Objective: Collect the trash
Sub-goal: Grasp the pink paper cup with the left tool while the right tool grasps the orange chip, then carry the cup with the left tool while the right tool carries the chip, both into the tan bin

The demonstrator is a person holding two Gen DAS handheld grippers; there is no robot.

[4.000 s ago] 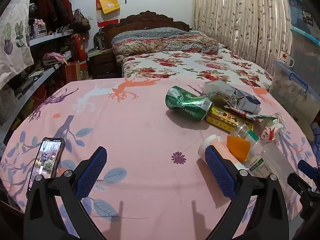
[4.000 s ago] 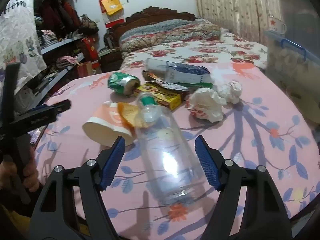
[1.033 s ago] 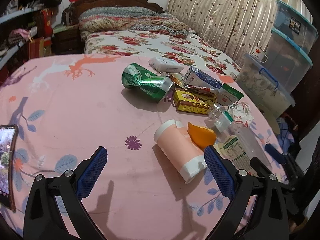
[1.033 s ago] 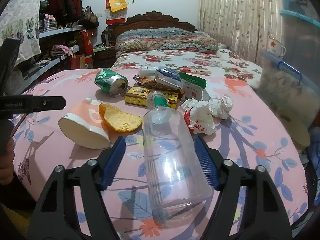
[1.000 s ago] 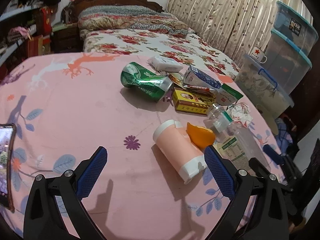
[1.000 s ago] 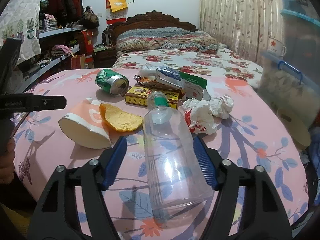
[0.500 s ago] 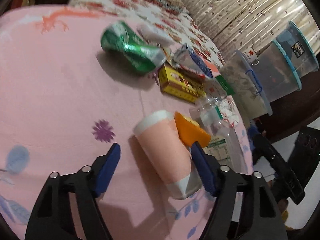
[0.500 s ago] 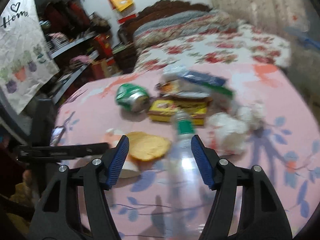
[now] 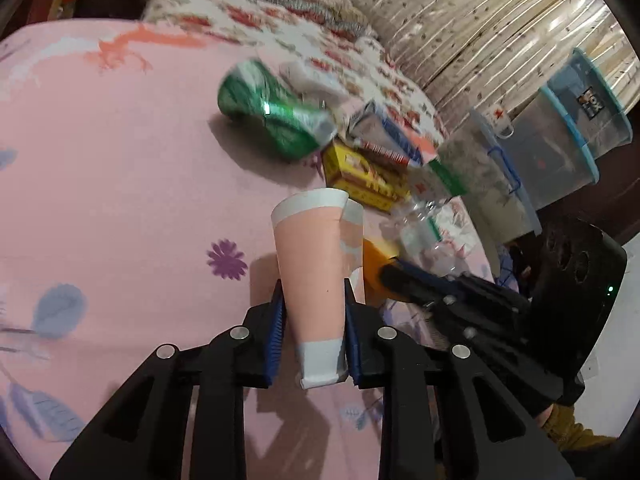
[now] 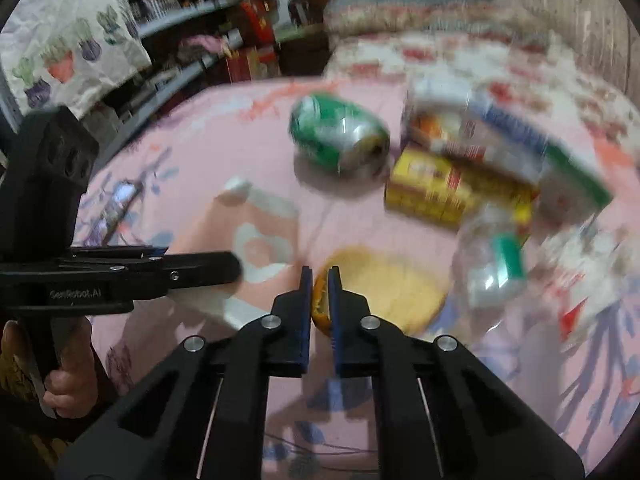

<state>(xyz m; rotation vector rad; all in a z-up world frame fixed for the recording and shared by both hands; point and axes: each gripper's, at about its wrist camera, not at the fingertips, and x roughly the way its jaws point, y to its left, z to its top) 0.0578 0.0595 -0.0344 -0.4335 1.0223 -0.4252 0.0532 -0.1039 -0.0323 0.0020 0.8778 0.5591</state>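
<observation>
My left gripper (image 9: pixel 313 306) is shut on a pink paper cup (image 9: pixel 314 266) that lies on the pink tablecloth (image 9: pixel 120 184); the cup also shows in the right wrist view (image 10: pixel 256 248). My right gripper (image 10: pixel 319 280) is shut on the edge of an orange peel (image 10: pixel 384 286), which also shows in the left wrist view (image 9: pixel 374 266) beside the cup. A clear plastic bottle (image 10: pixel 492 268) lies just right of the peel. A crushed green can (image 9: pixel 276 120), a yellow box (image 9: pixel 364 180) and cartons (image 9: pixel 384 136) lie beyond.
Crumpled white paper (image 10: pixel 580 264) lies at the right of the table. A bed (image 9: pixel 248 4) stands behind the table, with curtains (image 9: pixel 460 20) and stacked plastic bins (image 9: pixel 560 128) at the right. Shelves (image 10: pixel 180 40) run along the left.
Both grippers moved forward and closed: the left onto the pink cup, the right onto the orange peel. The right wrist view is blurred by motion.
</observation>
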